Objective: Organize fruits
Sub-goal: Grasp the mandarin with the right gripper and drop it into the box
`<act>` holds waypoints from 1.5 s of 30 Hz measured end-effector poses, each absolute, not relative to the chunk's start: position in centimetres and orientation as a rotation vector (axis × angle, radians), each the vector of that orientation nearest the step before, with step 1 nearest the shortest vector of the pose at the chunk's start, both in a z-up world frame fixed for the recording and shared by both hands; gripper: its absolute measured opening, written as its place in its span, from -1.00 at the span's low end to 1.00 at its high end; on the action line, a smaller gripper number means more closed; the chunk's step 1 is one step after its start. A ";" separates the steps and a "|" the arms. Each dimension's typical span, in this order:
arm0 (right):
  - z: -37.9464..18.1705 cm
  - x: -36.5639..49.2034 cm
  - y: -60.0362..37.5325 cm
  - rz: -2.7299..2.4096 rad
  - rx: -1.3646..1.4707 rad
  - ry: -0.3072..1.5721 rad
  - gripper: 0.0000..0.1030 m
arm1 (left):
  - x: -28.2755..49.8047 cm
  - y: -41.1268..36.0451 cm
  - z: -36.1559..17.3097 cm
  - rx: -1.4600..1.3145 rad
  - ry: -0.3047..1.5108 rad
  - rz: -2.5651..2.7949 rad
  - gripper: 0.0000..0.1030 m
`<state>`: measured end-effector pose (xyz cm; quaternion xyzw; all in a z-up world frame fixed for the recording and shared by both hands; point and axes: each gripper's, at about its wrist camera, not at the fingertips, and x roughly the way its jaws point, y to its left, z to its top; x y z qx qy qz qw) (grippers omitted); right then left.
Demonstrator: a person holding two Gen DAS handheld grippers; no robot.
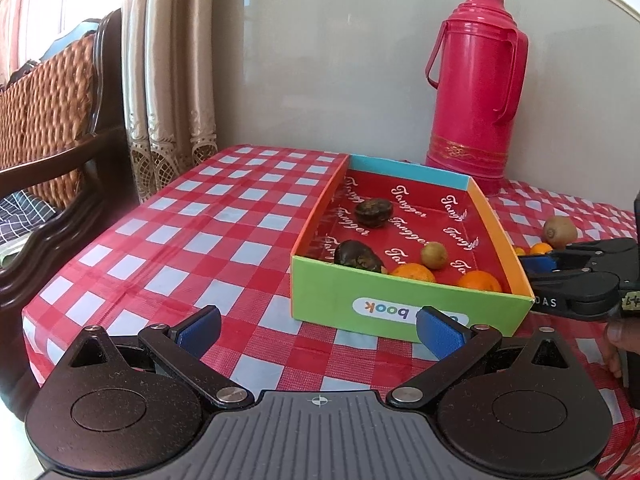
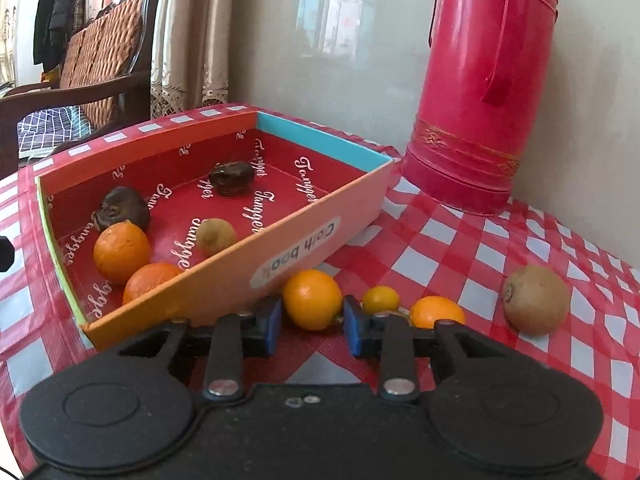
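A colourful cardboard box point(image 1: 400, 292) point(image 2: 224, 276) lies on the red-checked tablecloth. It holds two oranges point(image 2: 122, 252) point(image 2: 150, 282), a small brown fruit point(image 2: 216, 236) and two dark fruits point(image 2: 124, 208) point(image 2: 232, 178). Just outside its orange wall, my right gripper point(image 2: 312, 308) has its blue pads against both sides of a small orange point(image 2: 312, 300) resting on the cloth. Beside it sit a tiny orange point(image 2: 381, 300), another orange point(image 2: 438, 311) and a kiwi point(image 2: 536, 300). My left gripper point(image 1: 320, 332) is open and holds nothing, in front of the box's green wall.
A tall pink thermos point(image 1: 472, 80) point(image 2: 480, 80) stands against the wall behind the box. A dark wooden chair point(image 1: 52, 120) with a woven cushion is off the table's left edge, curtains behind it. A hand point(image 1: 624, 336) grips the right tool. Bare tablecloth point(image 1: 180, 240) spreads left of the box.
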<state>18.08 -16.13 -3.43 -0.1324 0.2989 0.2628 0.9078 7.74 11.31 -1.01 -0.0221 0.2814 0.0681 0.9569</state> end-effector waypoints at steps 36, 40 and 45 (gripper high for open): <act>2.7 12.2 -12.9 0.614 -0.220 0.404 0.13 | 7.6 12.3 -0.8 -0.067 0.553 0.194 1.00; 2.8 11.8 -14.0 0.599 -0.225 0.403 0.13 | 7.9 10.8 -0.5 -0.058 0.539 0.175 1.00; 3.3 11.6 -16.6 0.561 -0.214 0.389 0.13 | 8.0 8.8 0.2 -0.057 0.499 0.155 1.00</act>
